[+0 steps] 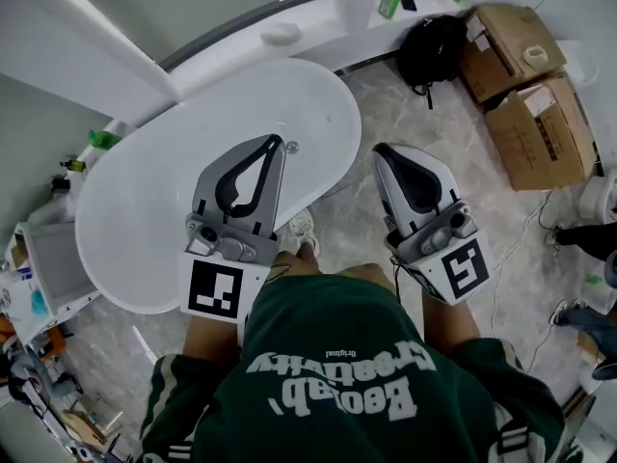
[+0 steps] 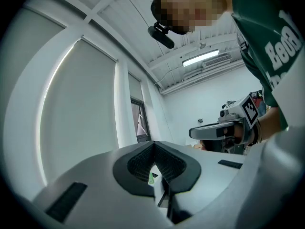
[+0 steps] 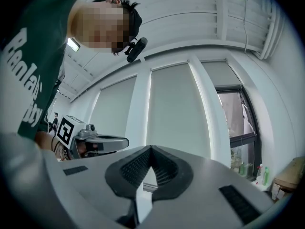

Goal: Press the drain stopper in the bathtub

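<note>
A white oval bathtub [image 1: 183, 133] fills the left of the head view. Its small round chrome drain stopper [image 1: 292, 147] sits on the tub floor near the right rim. My left gripper [image 1: 276, 143] hangs over the tub with its jaws shut on nothing, the tips just left of the stopper. My right gripper [image 1: 379, 150] is held over the tiled floor outside the tub, also shut and empty. Both gripper views tilt up at ceiling and windows. The left gripper [image 2: 152, 143] and the right gripper [image 3: 151, 148] each show closed pads there. The stopper is hidden in both.
Two cardboard boxes [image 1: 525, 85] and a black backpack [image 1: 434, 48] stand on the floor at the back right. A green bottle [image 1: 389, 0] is on a white counter. My shoe [image 1: 302, 227] rests by the tub rim. Another person's feet [image 1: 578, 234] show at the right edge.
</note>
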`<action>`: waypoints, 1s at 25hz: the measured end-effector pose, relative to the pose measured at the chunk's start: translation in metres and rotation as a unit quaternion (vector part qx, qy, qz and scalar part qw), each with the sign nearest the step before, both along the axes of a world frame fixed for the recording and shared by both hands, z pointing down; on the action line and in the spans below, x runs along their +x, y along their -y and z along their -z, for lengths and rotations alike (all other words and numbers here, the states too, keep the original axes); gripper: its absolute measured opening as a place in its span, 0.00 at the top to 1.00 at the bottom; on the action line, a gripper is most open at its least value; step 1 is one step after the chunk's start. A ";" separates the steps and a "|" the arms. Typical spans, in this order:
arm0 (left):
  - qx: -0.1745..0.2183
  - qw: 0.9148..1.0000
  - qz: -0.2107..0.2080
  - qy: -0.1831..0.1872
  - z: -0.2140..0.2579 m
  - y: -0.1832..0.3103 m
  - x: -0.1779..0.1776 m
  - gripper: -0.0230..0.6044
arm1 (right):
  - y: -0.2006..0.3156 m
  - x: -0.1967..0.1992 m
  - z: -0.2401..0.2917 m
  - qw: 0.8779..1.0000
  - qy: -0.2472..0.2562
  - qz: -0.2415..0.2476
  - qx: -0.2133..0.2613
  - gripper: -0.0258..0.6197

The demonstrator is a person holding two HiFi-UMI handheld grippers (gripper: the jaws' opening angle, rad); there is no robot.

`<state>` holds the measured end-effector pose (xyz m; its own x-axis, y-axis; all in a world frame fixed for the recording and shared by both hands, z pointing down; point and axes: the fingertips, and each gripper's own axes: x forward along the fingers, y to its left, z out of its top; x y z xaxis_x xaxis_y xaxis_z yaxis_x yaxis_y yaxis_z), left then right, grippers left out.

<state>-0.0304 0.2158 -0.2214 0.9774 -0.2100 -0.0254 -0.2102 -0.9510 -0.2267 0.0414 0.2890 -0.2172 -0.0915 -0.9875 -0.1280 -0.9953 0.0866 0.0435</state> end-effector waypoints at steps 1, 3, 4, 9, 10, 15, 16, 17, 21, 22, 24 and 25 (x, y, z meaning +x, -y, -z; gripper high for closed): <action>0.003 1.000 -0.007 -0.002 0.000 0.006 0.003 0.96 | 0.009 0.001 0.000 1.000 -0.001 -0.002 -0.002 0.94; 0.007 1.000 -0.016 -0.003 0.001 0.020 0.008 0.96 | 0.028 0.004 0.000 1.000 -0.004 -0.008 -0.005 0.94; 0.010 1.000 -0.018 -0.002 0.001 0.027 0.010 0.96 | 0.037 0.005 -0.001 1.000 -0.004 -0.012 -0.007 0.94; 0.010 1.000 -0.022 0.001 -0.003 0.065 0.015 0.96 | 0.076 0.013 -0.006 1.000 -0.005 -0.022 -0.020 0.94; 0.008 1.000 -0.023 0.002 -0.005 0.072 0.015 0.96 | 0.083 0.013 -0.007 0.999 -0.006 -0.022 -0.023 0.94; 0.007 1.000 -0.024 0.012 -0.020 0.100 0.015 0.96 | 0.113 0.011 -0.016 0.999 -0.007 -0.022 -0.030 0.94; 0.005 1.000 -0.022 0.012 -0.023 0.104 0.016 0.96 | 0.117 0.012 -0.017 0.999 -0.005 -0.022 -0.032 0.94; 0.002 1.000 -0.020 0.011 -0.025 0.107 0.016 0.96 | 0.119 0.013 -0.019 0.999 -0.002 -0.021 -0.034 0.94; -0.006 1.000 -0.009 0.006 -0.031 0.113 0.021 0.96 | 0.125 0.018 -0.028 0.998 -0.006 -0.025 -0.053 0.94; -0.005 1.000 -0.008 0.007 -0.031 0.114 0.021 0.96 | 0.128 0.019 -0.029 0.998 -0.010 -0.026 -0.058 0.94; 0.002 1.000 0.000 0.007 -0.031 0.118 0.021 0.96 | 0.136 0.019 -0.031 0.997 -0.015 -0.021 -0.067 0.94; 0.006 1.000 0.008 0.004 -0.028 0.122 0.020 0.96 | 0.140 0.018 -0.032 0.997 -0.019 -0.015 -0.070 0.94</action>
<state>-0.0108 0.0941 -0.1930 0.9741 -0.2253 -0.0211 -0.2237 -0.9446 -0.2404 0.0593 0.1490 -0.1849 -0.0632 -0.9979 0.0133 -0.9954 0.0640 0.0719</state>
